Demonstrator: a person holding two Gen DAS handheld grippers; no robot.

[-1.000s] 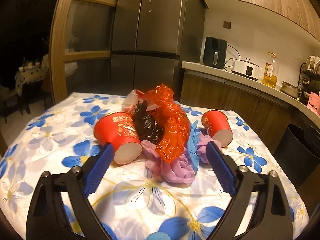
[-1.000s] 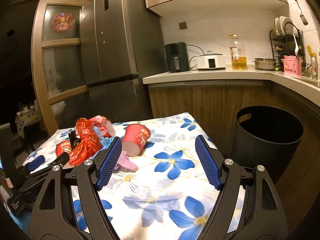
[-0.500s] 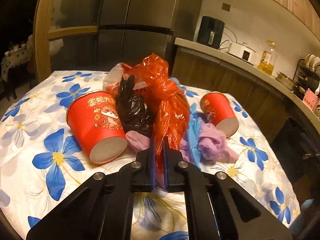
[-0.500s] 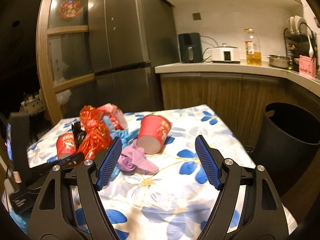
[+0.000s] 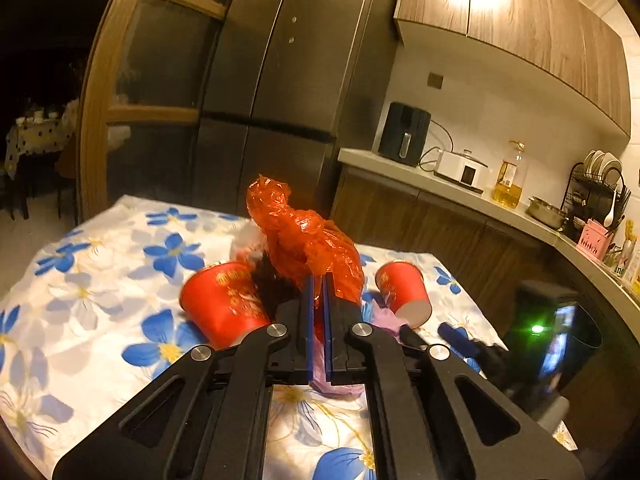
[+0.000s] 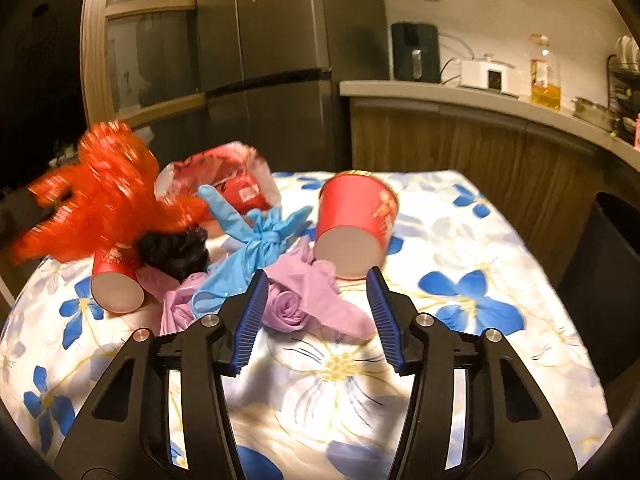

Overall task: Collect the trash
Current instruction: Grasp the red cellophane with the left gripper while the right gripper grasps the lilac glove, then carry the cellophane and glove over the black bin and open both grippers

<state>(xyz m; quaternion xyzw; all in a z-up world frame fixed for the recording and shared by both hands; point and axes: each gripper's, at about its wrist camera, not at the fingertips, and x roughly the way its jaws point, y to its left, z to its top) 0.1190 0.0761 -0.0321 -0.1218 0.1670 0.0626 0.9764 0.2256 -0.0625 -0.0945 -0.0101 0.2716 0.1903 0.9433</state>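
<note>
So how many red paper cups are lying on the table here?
2. One cup lies on its side just ahead of the right gripper; the other cup lies at the left, under the orange bag. The pile could hide more.

Flowered tablecloth (image 6: 460, 300) covers the table — two tipped red cups (image 6: 354, 226), purple (image 6: 304, 300) and blue gloves (image 6: 256, 240).
</note>
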